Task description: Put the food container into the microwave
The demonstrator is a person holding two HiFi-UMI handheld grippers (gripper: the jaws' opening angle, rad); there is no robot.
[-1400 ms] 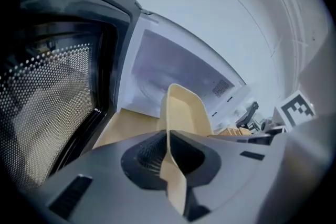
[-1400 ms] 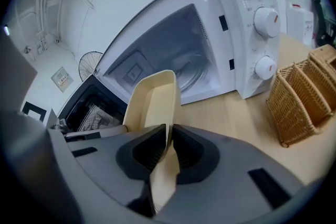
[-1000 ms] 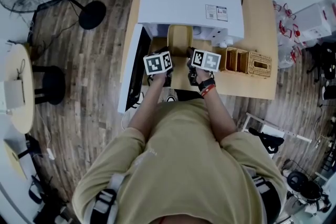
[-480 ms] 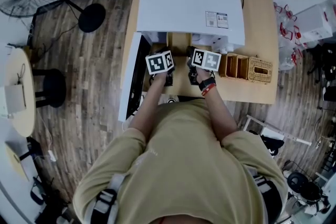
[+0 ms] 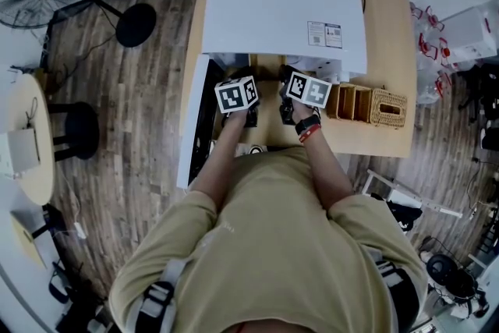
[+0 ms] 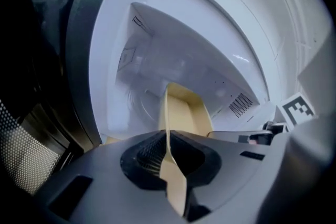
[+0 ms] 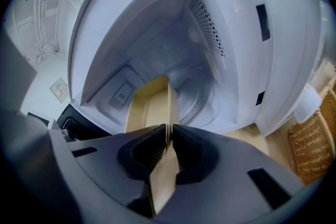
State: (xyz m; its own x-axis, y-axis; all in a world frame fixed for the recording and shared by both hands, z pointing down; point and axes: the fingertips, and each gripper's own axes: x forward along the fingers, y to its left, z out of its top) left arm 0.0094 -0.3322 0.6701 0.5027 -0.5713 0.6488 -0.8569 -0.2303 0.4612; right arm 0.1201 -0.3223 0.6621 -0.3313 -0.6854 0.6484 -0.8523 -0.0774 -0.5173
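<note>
Claws (image 6: pixel 167 139) (image 7: pixel 169 134) tight on food container (image 6: pixel 188 113)

Head view bright, even; edges fisheye-bent. Gripper views: dark vignette, foregrnd blurred, glare spots on microwave (image 6: pixel 178 55) walls.

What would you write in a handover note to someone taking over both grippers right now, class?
Left gripper: shut on the left wall of the food container.
Right gripper: shut on its right wall.
The container's far end is inside the microwave, door open.
Done: picked up, partly in.
Left to do: push it fully in, set it down, release, withdraw.
</note>
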